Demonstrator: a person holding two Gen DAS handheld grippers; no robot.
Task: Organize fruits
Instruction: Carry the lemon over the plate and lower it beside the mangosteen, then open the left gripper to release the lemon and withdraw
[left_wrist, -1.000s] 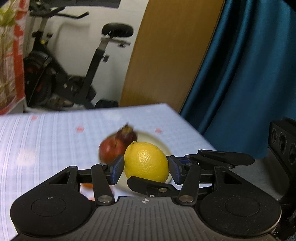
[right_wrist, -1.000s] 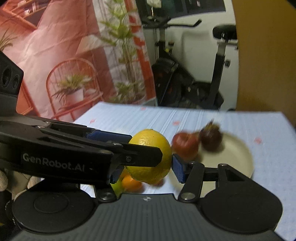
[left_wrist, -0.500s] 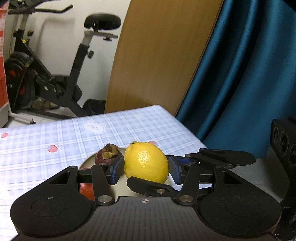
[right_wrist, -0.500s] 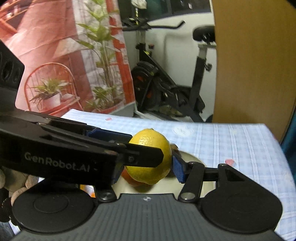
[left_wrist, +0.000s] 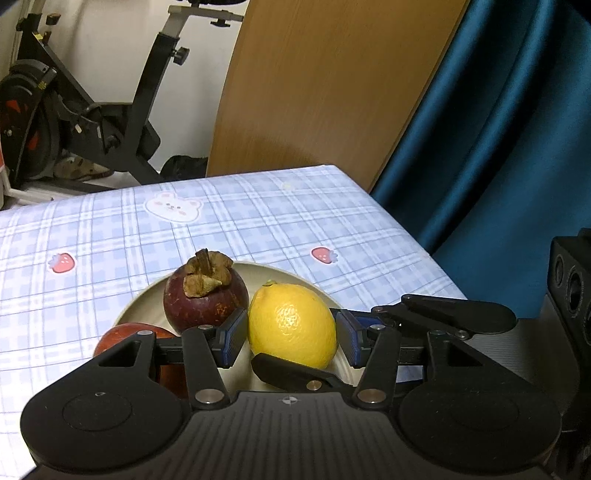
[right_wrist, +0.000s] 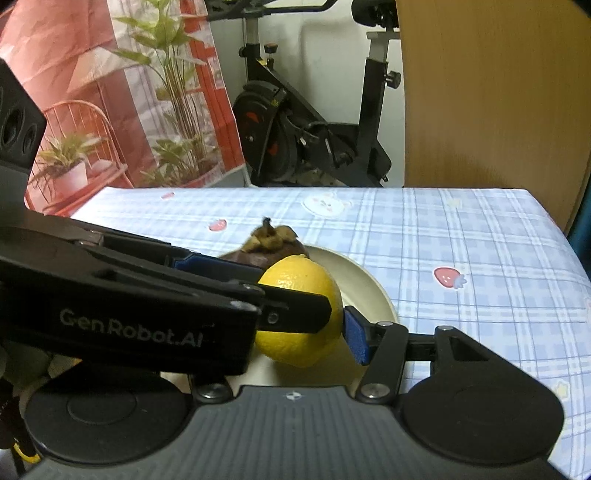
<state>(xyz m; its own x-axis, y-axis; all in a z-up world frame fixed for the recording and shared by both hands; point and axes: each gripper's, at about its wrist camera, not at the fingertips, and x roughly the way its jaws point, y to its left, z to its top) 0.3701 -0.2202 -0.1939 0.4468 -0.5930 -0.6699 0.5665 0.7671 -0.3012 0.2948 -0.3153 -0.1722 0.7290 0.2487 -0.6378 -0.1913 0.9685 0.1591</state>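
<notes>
Left tool (left_wrist: 290, 340) is part-open, both blue pads clamped on lemon (left_wrist: 292, 320) sides. Right tool (right_wrist: 301, 334) is at a similar gap on the same lemon: right pad presses it, other pad hidden behind left tool. Lemon sits over cream plate (left_wrist: 144, 302), right half, just right of mangosteen (left_wrist: 205, 300); can't tell if it touches the plate. Red apple (left_wrist: 123, 334) is at near-left. Plate is on checked tabletop (left_wrist: 258, 214).
</notes>
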